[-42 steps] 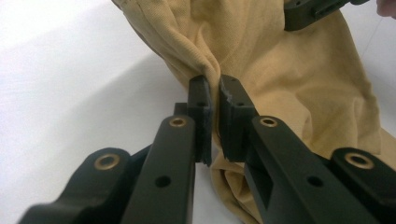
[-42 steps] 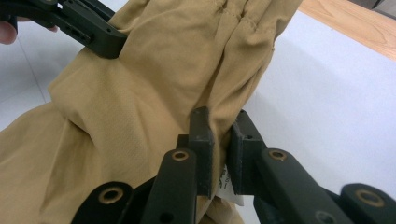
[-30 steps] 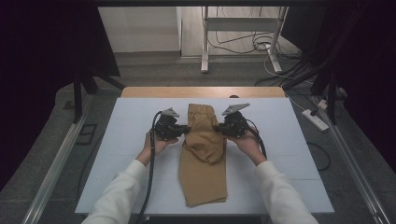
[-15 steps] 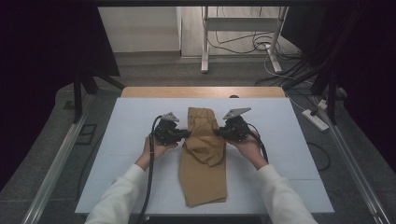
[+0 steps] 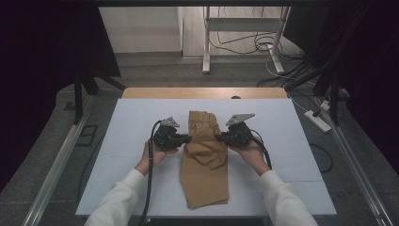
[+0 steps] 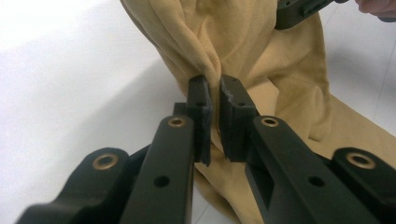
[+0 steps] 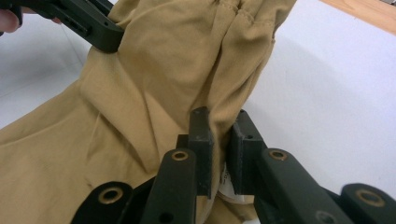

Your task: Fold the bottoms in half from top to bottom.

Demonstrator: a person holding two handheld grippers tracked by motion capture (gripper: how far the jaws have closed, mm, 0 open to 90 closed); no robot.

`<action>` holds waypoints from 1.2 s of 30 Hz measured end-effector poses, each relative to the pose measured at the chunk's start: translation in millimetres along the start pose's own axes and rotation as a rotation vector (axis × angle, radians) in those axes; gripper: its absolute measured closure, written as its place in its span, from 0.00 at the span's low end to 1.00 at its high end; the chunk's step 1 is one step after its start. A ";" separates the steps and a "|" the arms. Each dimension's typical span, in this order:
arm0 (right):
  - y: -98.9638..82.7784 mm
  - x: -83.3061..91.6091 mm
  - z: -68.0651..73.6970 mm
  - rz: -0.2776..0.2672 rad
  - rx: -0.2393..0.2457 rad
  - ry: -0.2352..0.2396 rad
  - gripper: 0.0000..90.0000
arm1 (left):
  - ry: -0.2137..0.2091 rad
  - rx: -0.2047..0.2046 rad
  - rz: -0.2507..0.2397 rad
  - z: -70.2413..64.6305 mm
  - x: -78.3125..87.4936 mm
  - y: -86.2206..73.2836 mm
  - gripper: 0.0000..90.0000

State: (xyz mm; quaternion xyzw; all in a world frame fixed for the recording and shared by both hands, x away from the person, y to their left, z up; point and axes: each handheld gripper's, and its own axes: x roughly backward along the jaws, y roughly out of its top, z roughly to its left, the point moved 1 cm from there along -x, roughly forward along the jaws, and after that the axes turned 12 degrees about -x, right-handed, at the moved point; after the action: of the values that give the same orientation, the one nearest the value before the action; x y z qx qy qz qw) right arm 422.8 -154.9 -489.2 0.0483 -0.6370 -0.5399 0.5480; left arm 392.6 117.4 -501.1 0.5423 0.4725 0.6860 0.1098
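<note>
A tan garment [image 5: 205, 174] lies lengthwise in the middle of the white table [image 5: 127, 141], its upper part bunched and lifted between the two grippers. My left gripper [image 5: 188, 139] is shut on a gathered fold at the garment's left edge; the left gripper view shows its jaws pinching the tan cloth [image 6: 261, 51] at the left gripper [image 6: 214, 86]. My right gripper [image 5: 218, 138] is shut on the opposite edge, and the right gripper [image 7: 219, 116] has cloth [image 7: 163, 70] squeezed between its pads. Each gripper view also shows the other gripper's jaw on the far side of the garment.
A wooden strip [image 5: 202, 92] runs along the table's far edge. On the floor beyond stand a metal frame [image 5: 206, 42] with loose cables, and a white power strip [image 5: 318, 121] lies to the right. Metal rails [image 5: 56, 165] flank the table.
Both grippers, still shut on the garment, have drifted slightly toward the person, drawing the bunched upper part with them.
</note>
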 end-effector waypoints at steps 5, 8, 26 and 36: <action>-4.6 1.2 3.0 -0.006 -0.005 0.009 0.90 | -0.006 -0.002 0.002 -3.5 1.9 -1.9 0.91; -6.9 1.6 4.4 0.002 -0.002 0.010 0.90 | -0.005 -0.005 0.003 -6.6 2.5 -3.2 0.91; -15.5 7.2 16.2 0.013 0.024 0.019 0.89 | -0.008 -0.016 0.011 -16.6 7.5 -9.0 0.90; -20.2 8.1 21.8 0.023 0.032 0.026 0.89 | -0.014 -0.022 0.018 -22.3 10.4 -14.0 0.89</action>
State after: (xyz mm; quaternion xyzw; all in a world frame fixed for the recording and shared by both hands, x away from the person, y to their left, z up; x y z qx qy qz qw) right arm 392.5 -154.8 -495.0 0.0568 -0.6388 -0.5229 0.5616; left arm 364.5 119.9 -504.4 0.5501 0.4594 0.6882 0.1130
